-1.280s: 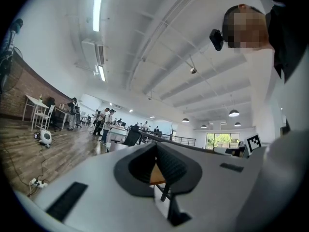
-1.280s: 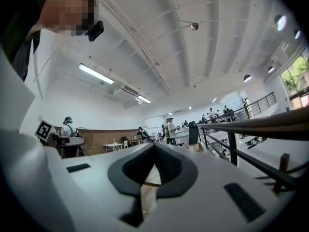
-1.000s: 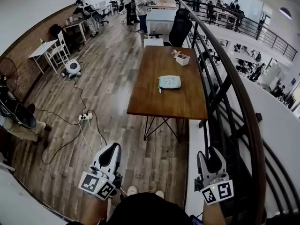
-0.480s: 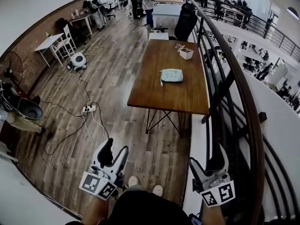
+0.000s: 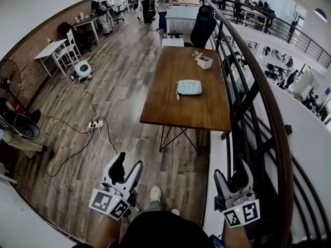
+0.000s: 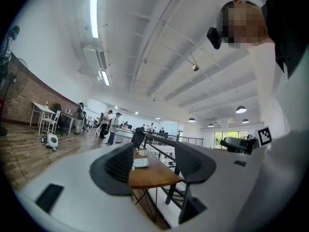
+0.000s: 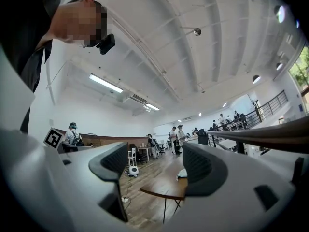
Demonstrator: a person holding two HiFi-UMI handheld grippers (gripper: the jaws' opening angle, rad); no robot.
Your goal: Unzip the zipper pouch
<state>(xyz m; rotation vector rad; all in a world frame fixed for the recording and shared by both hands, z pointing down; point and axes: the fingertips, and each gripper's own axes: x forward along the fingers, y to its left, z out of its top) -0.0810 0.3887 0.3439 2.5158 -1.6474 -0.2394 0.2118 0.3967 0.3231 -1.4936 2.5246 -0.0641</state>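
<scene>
Head view: taken from above, faced forward and steeply down; the table [image 5: 186, 105] is seen well ahead.
Left gripper view: taken from behind the left gripper [image 6: 154, 161], faced level along its jaws; the table is framed far off between them.
Right gripper view: taken from behind the right gripper [image 7: 154, 166], tilted slightly upward; much ceiling [image 7: 203, 57] is taken in.
Shared: table and pouch [image 5: 188, 88] are caught in all three views.

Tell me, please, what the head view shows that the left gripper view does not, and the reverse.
Only the head view shows the power strip on the floor and the person's shoe. Only the left gripper view shows the ceiling lights. Both show the wooden table with the zipper pouch lying on it, and the railing beside it.
</scene>
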